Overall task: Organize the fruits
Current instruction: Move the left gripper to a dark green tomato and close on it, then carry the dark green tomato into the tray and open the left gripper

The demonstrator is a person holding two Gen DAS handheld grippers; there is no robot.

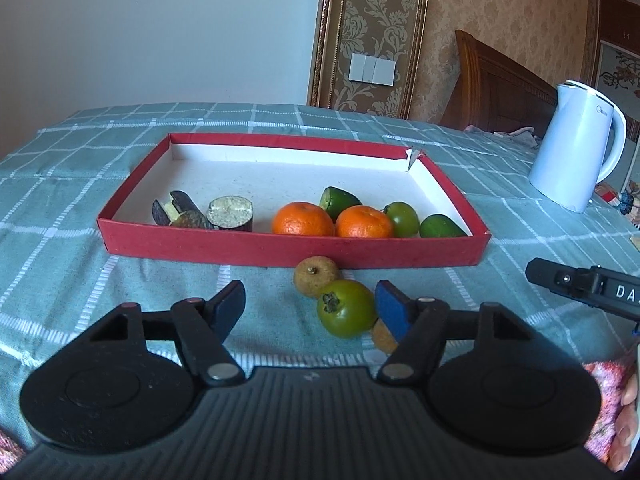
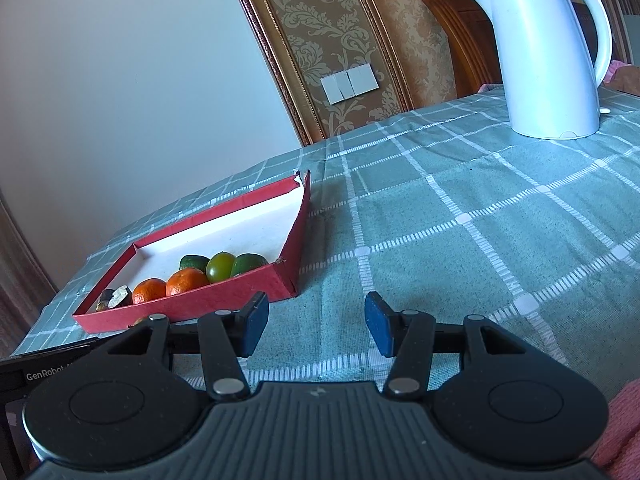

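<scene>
A red tray (image 1: 280, 248) with a white floor holds two oranges (image 1: 302, 220), several green fruits (image 1: 402, 218) and dark purple cut pieces (image 1: 230, 214). On the cloth in front of it lie a brown fruit (image 1: 316, 276), a green fruit with a dark calyx (image 1: 346, 308) and a second brown fruit (image 1: 384, 336), partly hidden by a finger. My left gripper (image 1: 311, 312) is open around the green fruit; the right pad is beside it and the left pad stands well clear. My right gripper (image 2: 316, 328) is open over bare cloth, right of the tray (image 2: 180, 308).
A white electric kettle (image 1: 576, 148) (image 2: 548, 48) stands at the back right of the green checked tablecloth (image 2: 440, 220). Part of the other gripper's black body (image 1: 580, 284) juts in from the right. A hand and pink sleeve (image 1: 604, 400) sit at the lower right.
</scene>
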